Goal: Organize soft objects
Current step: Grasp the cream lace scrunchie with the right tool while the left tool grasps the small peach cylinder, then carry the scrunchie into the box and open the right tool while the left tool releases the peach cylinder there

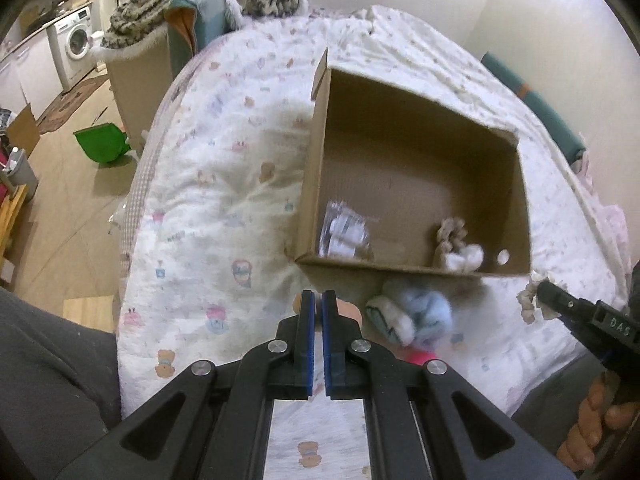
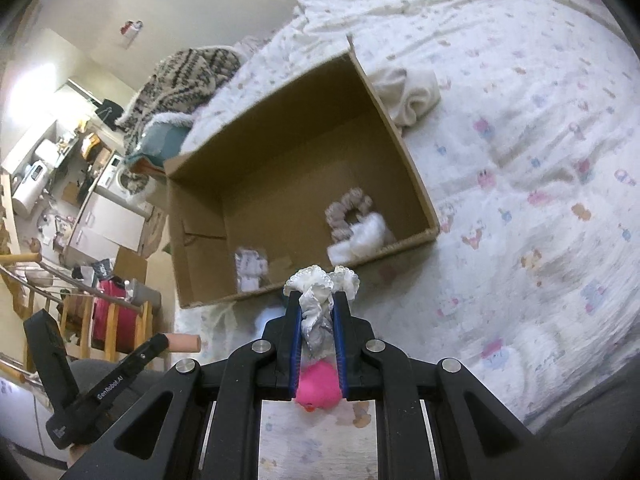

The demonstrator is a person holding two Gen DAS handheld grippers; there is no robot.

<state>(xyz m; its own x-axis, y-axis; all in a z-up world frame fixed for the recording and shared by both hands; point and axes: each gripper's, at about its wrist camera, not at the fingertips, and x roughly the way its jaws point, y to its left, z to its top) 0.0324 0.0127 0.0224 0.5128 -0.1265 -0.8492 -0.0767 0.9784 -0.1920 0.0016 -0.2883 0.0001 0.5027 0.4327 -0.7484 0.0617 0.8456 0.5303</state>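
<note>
- Fabric sat pinched in our right gripper (image 2: pixel 316 300): its blue pads (image 2: pixel 295 340) were clamped on a white ruffled scrunchie (image 2: pixel 320 286), the frill bulging out past the tips.
- Under that same gripper, we saw a pink soft toy (image 2: pixel 318 386) lying on the bedspread (image 2: pixel 520 200), just behind the pads and not held.
- Our left gripper (image 1: pixel 319 300) had its fingers drawn nearly together with only a thin slit between them, and we saw nothing caught there.
- Just beyond the left tips lay a pale blue fluffy bundle (image 1: pixel 424 312) with something white and teal beside it, on the bedspread against the near wall of the cardboard box (image 1: pixel 316 152).
- Inside the box we made out a beige scrunchie (image 2: pixel 348 210) touching a white fluffy piece (image 2: pixel 360 240) near the right corner, and a small clear packet (image 2: pixel 250 268) towards the left.
- Past the box, a folded cream cloth (image 2: pixel 408 96) rested by its far wall, with a striped knit blanket (image 2: pixel 180 76) further off.
- We judged the scrunchie was about to go into the box, and the risks were plain: releasing short of the near wall would drop it outside beside the blue bundle; the frill might snag on the pads; and a low pass could nudge the light box across the soft bedding.
</note>
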